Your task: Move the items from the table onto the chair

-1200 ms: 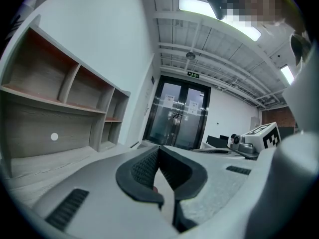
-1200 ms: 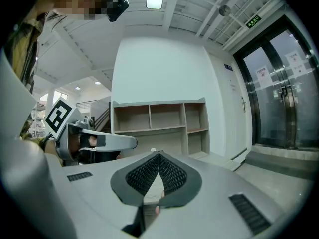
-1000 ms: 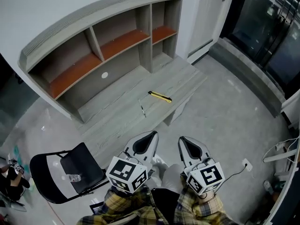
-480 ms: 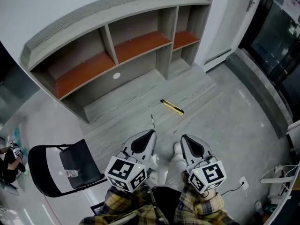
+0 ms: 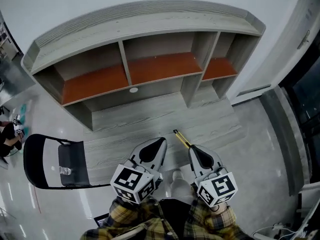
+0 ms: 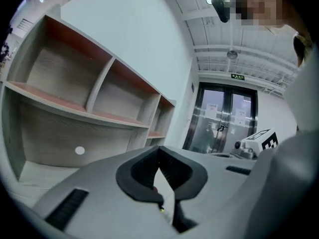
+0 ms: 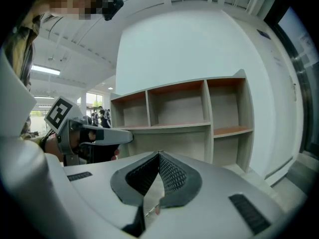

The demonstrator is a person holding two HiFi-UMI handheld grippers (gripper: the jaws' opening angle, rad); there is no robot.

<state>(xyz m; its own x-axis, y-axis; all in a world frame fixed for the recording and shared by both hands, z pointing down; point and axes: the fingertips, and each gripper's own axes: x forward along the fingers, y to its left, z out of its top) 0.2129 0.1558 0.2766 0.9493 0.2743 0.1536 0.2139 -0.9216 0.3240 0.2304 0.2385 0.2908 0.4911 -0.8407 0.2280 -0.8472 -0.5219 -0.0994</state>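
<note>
Facing one yellow cutter (image 5: 181, 138) — left gripper (image 5: 161, 140), right gripper (image 5: 192, 148) both closed (one chair (image 5: 31, 159)).

A slim utility knife (image 5: 181, 137), yellow with a black edge, lies flat on the grey wood-grain worktop (image 5: 130, 119), at about 5 o'clock from the middle of the head view. It lies slanted, with its far end toward 11 o'clock; its near end is covered from view. The black chair (image 5: 31, 160) stands on the pale floor at about 8 o'clock, just beside the left end of the worktop, with its curved back turned toward 9 o'clock. On its dark seat rests a small clear thing (image 5: 64, 170), too small to tell what it is, well apart from the knife.
</note>
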